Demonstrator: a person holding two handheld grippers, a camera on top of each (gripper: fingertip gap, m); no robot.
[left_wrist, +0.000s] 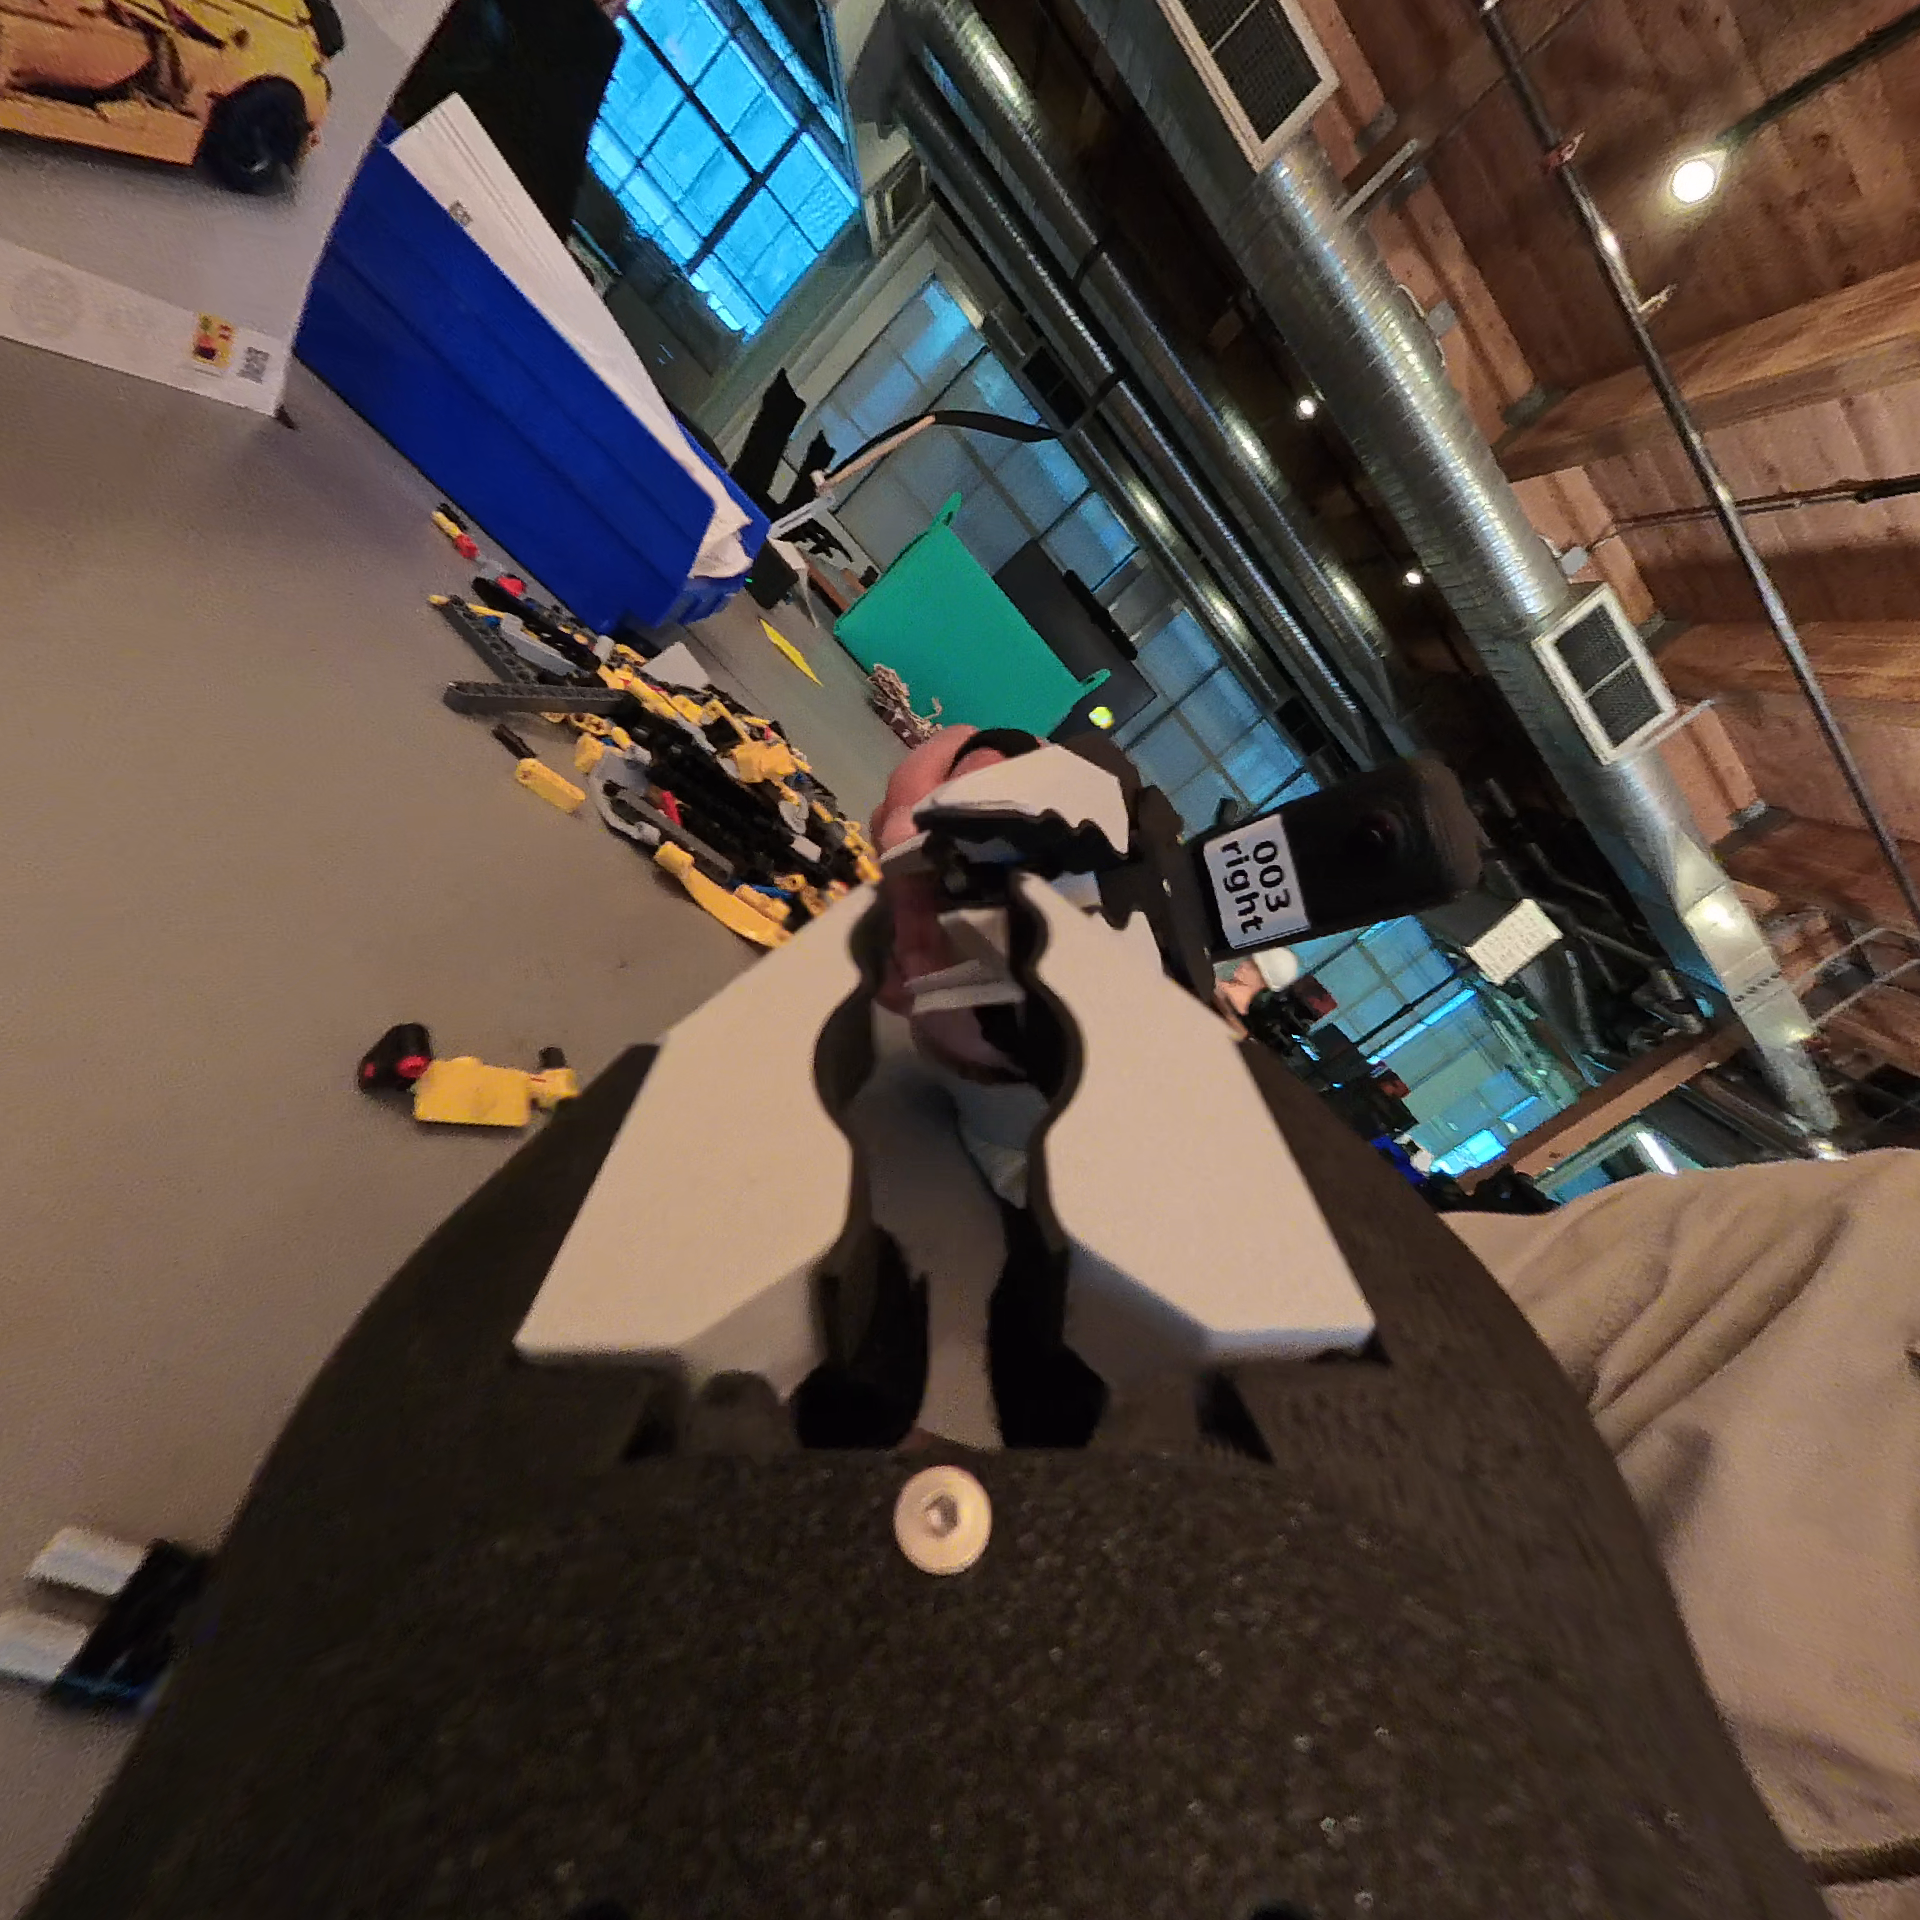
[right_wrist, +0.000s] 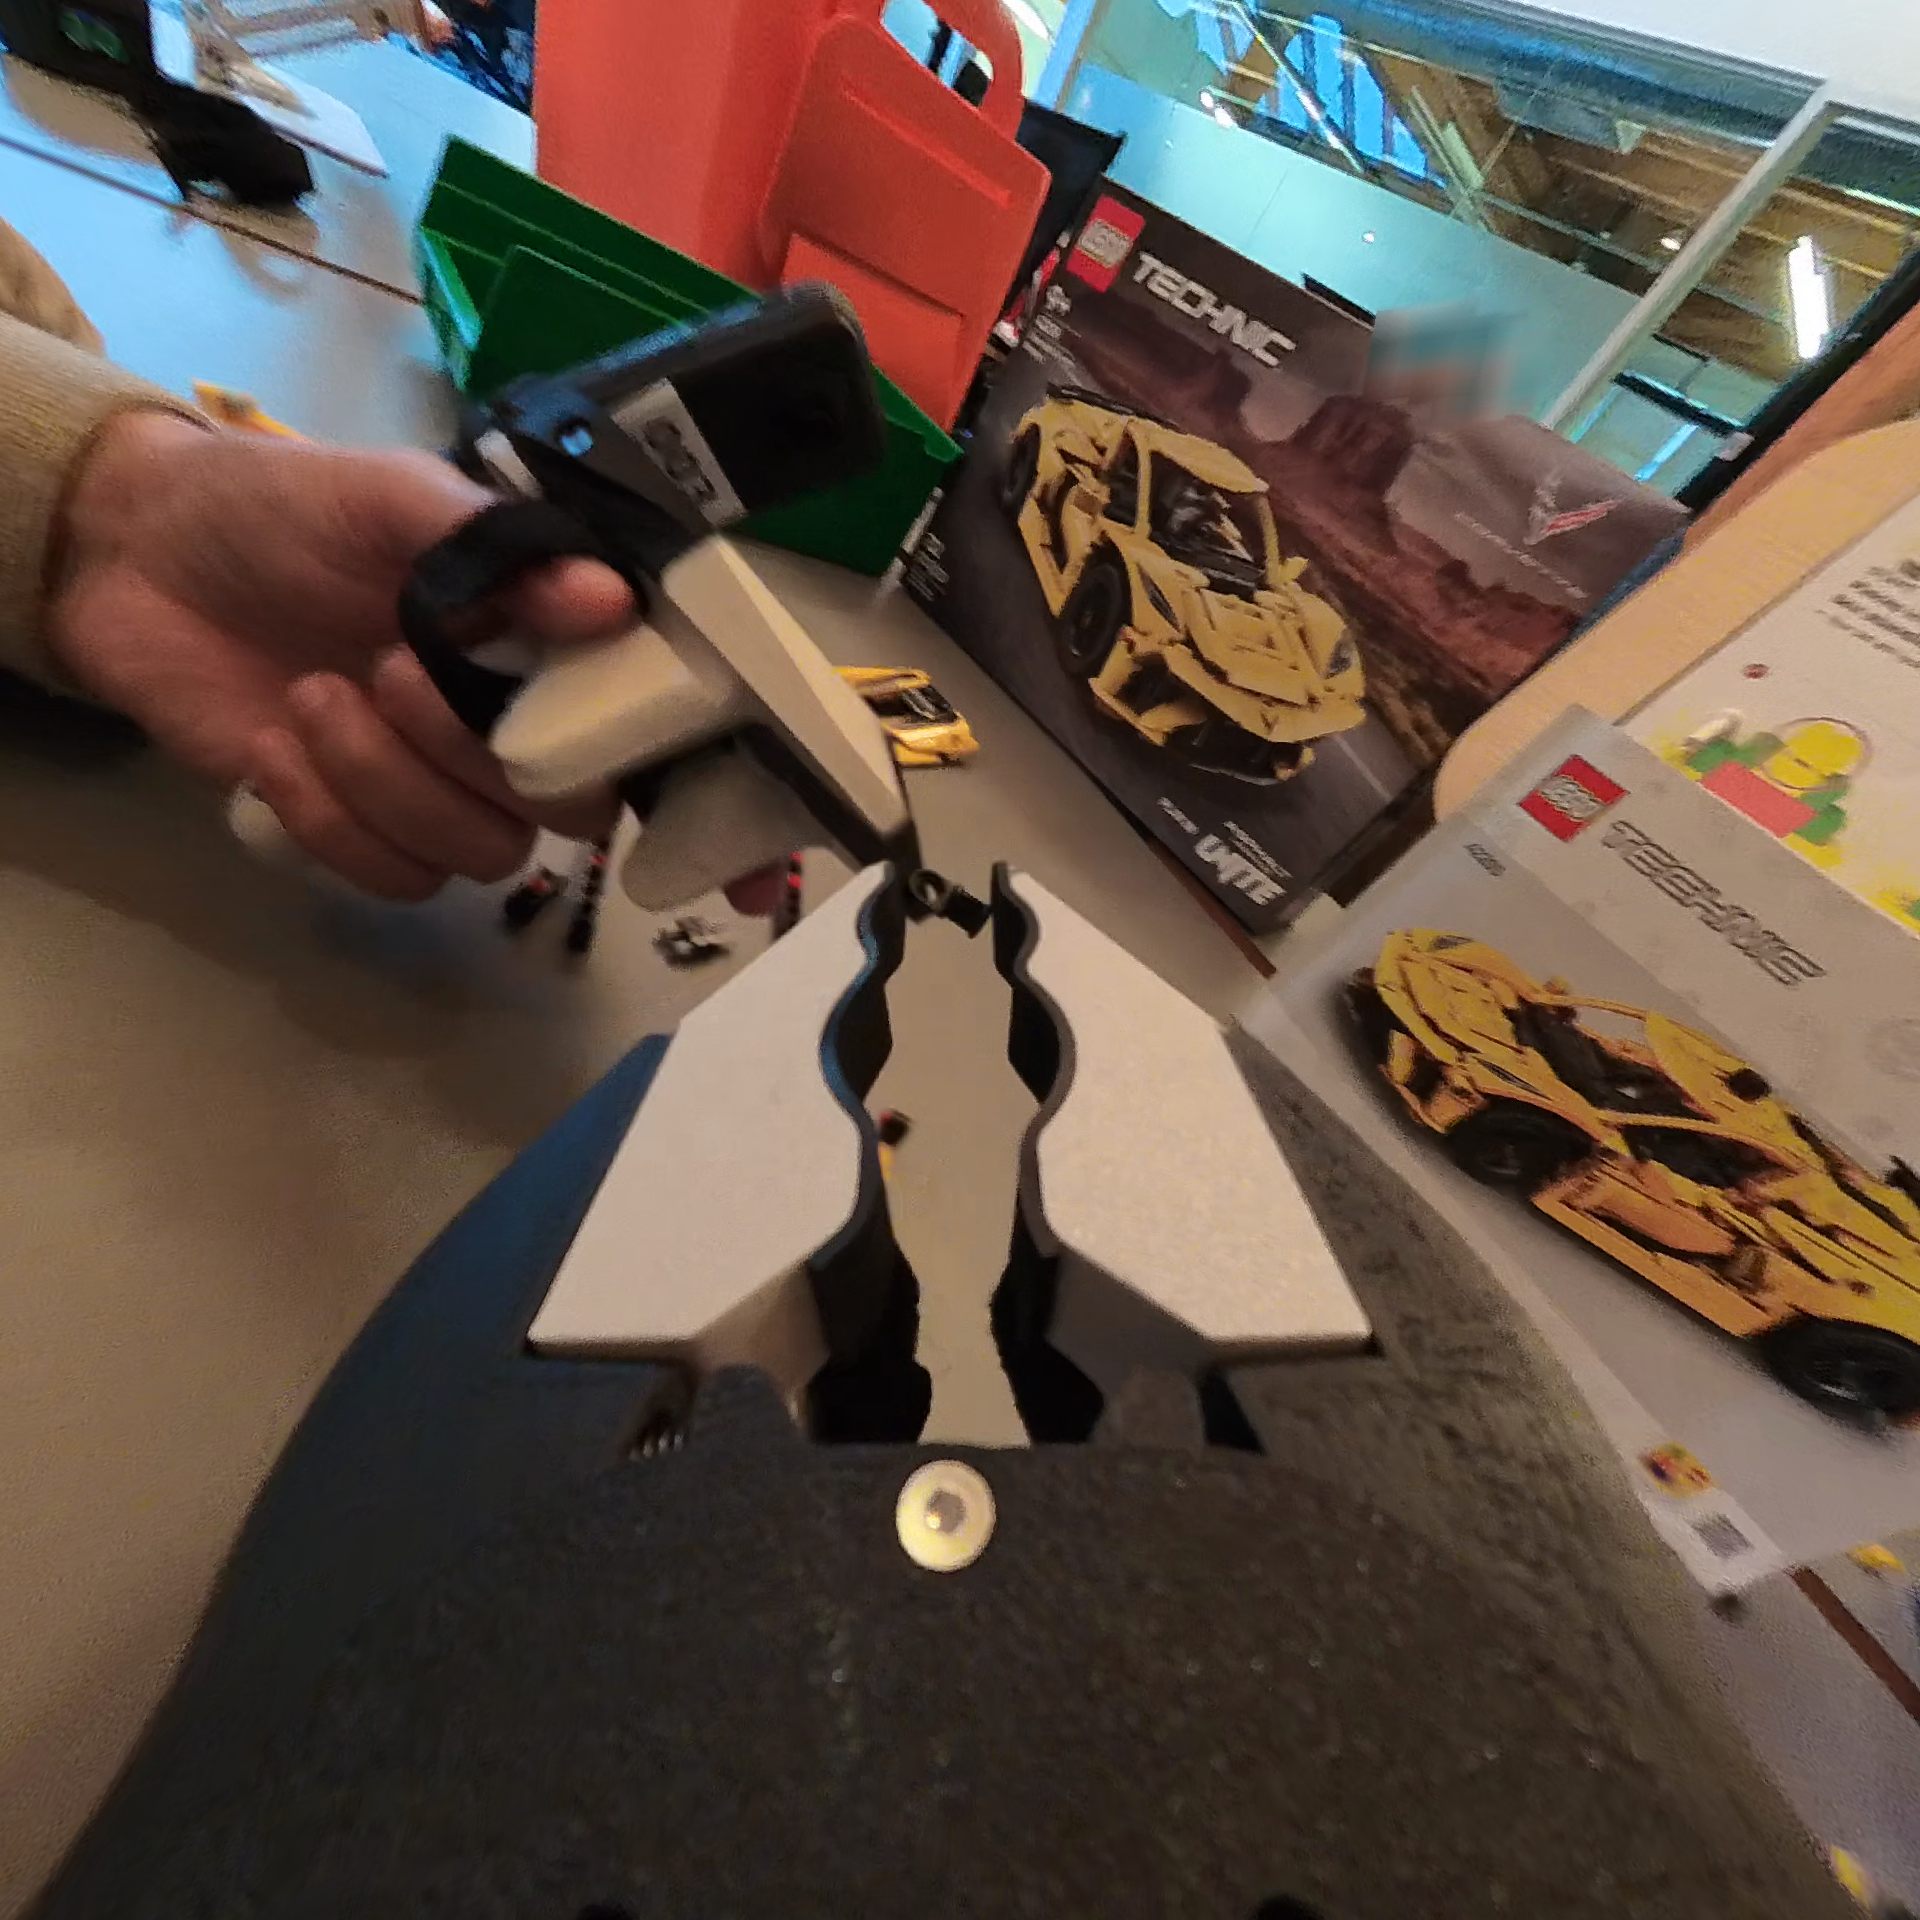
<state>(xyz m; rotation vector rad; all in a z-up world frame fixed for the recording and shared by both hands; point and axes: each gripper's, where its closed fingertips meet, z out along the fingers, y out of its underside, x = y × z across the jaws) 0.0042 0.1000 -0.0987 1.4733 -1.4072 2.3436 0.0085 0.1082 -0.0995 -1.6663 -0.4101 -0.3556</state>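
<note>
A small black connector piece (right_wrist: 943, 900) hangs above the table between both pairs of fingertips. My right gripper (right_wrist: 943, 881) is shut on it, with the jaws a narrow gap apart. My left gripper (left_wrist: 948, 896) is held by a hand (right_wrist: 260, 644) and comes in from the upper left. Its tips close on the same piece (left_wrist: 968, 875). In the left wrist view the right gripper (left_wrist: 1013, 831) faces me head-on, its black camera (left_wrist: 1351, 854) behind it. In the right wrist view the left gripper (right_wrist: 906, 847) shows side-on, so its jaw gap is hidden there.
A heap of yellow and black building pieces (left_wrist: 686, 758) lies on the grey table (left_wrist: 208, 831), with a small yellow sub-assembly (left_wrist: 473, 1086) nearer. A blue bin (left_wrist: 488, 416), green bin (right_wrist: 623, 312), orange case (right_wrist: 790, 177), upright set box (right_wrist: 1226, 540) and instruction booklet (right_wrist: 1621, 1143) stand around. My two grippers' fingertips are within a few centimetres of each other.
</note>
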